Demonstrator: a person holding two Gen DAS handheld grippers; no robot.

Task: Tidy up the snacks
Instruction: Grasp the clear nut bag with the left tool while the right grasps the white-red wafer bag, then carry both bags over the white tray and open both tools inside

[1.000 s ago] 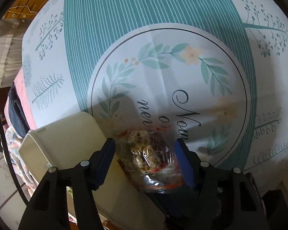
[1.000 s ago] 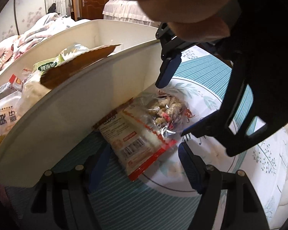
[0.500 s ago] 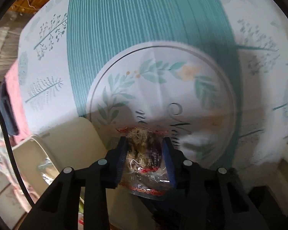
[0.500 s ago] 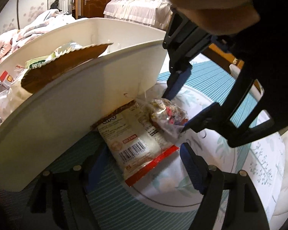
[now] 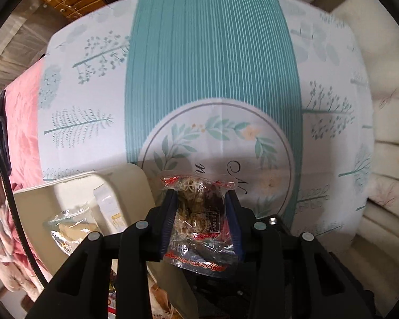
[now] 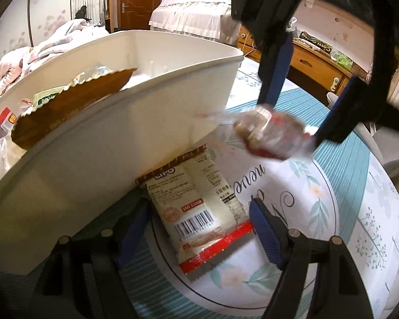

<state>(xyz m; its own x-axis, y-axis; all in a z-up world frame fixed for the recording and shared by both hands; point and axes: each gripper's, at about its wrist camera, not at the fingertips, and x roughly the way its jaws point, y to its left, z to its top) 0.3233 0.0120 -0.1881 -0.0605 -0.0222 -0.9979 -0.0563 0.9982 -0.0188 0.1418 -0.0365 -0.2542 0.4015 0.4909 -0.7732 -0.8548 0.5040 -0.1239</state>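
Observation:
My left gripper is shut on a clear snack packet with red trim and holds it in the air above the table, beside the white bin. The same packet and left gripper show in the right wrist view, above the tablecloth. My right gripper is open, its fingers on either side of a beige and red Lipo biscuit packet that lies flat on the table against the white bin's wall.
The white bin holds several snack packets, among them a brown serrated one sticking over the rim. The table has a teal and white floral cloth. A bed and wooden furniture stand behind.
My left gripper closed on the clear packet and lifted it off the table, up beside the bin. My right gripper stayed open around the Lipo packet.

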